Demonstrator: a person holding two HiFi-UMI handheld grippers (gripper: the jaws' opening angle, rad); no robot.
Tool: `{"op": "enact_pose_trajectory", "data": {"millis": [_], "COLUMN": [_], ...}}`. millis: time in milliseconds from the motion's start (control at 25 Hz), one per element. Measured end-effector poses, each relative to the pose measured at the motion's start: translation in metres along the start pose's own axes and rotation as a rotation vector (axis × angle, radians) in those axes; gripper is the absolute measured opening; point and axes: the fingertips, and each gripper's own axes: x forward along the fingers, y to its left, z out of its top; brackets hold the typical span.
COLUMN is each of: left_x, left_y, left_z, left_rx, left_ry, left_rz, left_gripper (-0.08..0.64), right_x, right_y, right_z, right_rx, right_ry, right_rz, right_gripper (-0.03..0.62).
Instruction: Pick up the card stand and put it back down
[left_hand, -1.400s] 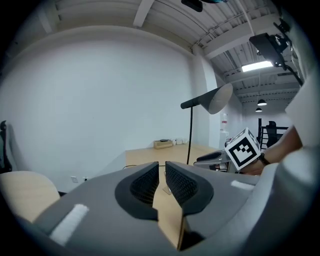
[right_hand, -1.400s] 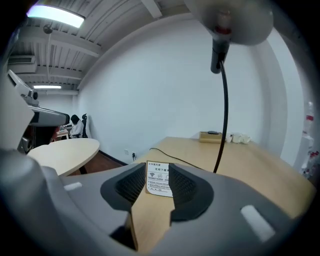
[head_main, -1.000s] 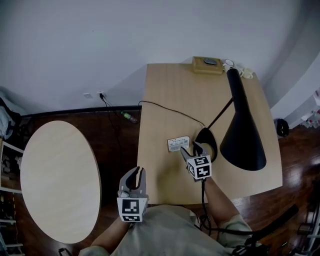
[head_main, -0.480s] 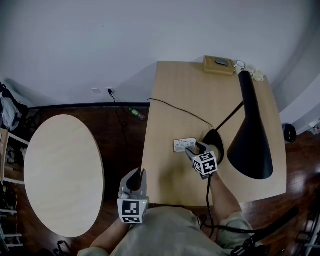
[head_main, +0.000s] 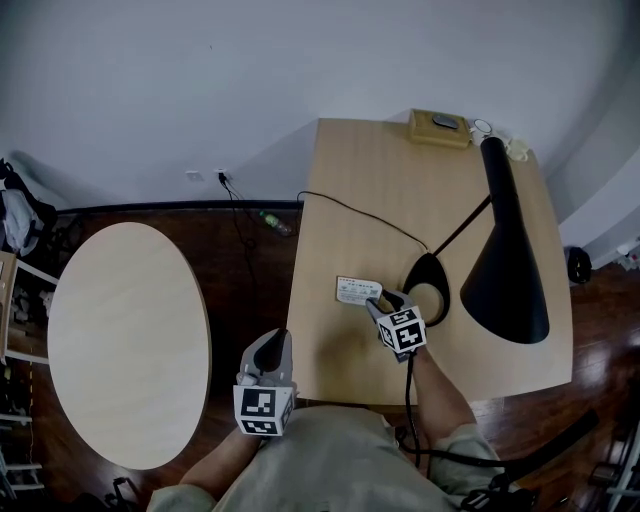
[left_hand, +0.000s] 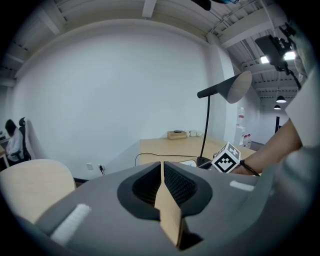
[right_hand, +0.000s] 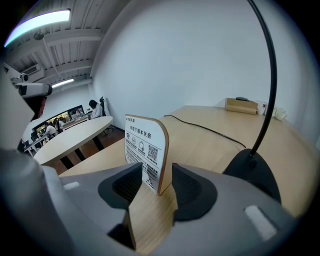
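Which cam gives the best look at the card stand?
Right gripper view: the card stand is upright and close up, with its printed face toward the camera. The head view shows it only as a small pale rectangle beside the lamp base, print unreadable. The left gripper view catches just a distant white sliver.
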Motion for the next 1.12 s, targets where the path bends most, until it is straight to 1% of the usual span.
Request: {"op": "enact_pose_trajectory", "data": {"millis": [40, 160, 320, 360, 400, 440, 480, 600, 720, 800, 960, 1120], "left_x": [-0.002, -0.008, -0.016, -0.018, -0.02, -0.022, -0.023, -0.029, -0.032, -0.033, -0.034, -0.029], "left_y": [0.002, 0.009, 0.018, 0.019, 0.02, 0.02, 0.02, 0.022, 0.024, 0.024, 0.023, 0.021], "left_z": [0.0, -0.004, -0.016, -0.017, -0.019, -0.02, -0.021, -0.022, -0.022, -0.024, -0.027, -0.022], "left_rx": [-0.001, -0.01, -0.031, -0.034, -0.036, -0.037, -0.037, -0.039, -0.043, -0.045, -0.054, -0.06], "left_ry": [-0.001, -0.001, 0.011, 0.014, 0.017, 0.018, 0.017, 0.012, 0.009, 0.01, 0.01, 0.0], "left_rz": [0.002, 0.015, 0.031, 0.032, 0.032, 0.033, 0.033, 0.038, 0.042, 0.043, 0.039, 0.04], "left_gripper": [0.026, 0.026, 0.026, 0.026, 0.026, 0.026, 0.025, 0.017, 0.012, 0.011, 0.009, 0.008], "right_x": [0.0, -0.001, -0.001, 0.0, 0.001, 0.002, 0.003, 0.002, 0.0, -0.004, -0.018, -0.043], "right_y": [0.0, 0.008, 0.019, 0.019, 0.019, 0.019, 0.02, 0.031, 0.043, 0.048, 0.062, 0.075], "right_z": [0.001, 0.002, 0.0, 0.0, 0.002, 0.003, 0.005, 0.008, 0.007, 0.007, 0.015, 0.04], "right_rx": [-0.004, -0.023, -0.023, -0.022, -0.02, -0.018, -0.019, -0.027, -0.043, -0.037, -0.011, 0.038], "right_ry": [-0.003, -0.009, -0.007, -0.007, -0.004, -0.002, 0.0, 0.002, -0.007, -0.021, -0.063, -0.14], "right_rz": [-0.004, -0.005, 0.004, 0.004, 0.004, 0.005, 0.007, 0.025, 0.036, 0.042, 0.08, 0.167], "right_gripper": [0.172, 0.103, 0.086, 0.095, 0.118, 0.127, 0.123, 0.078, 0.021, 0.017, 0.014, 0.014]}}
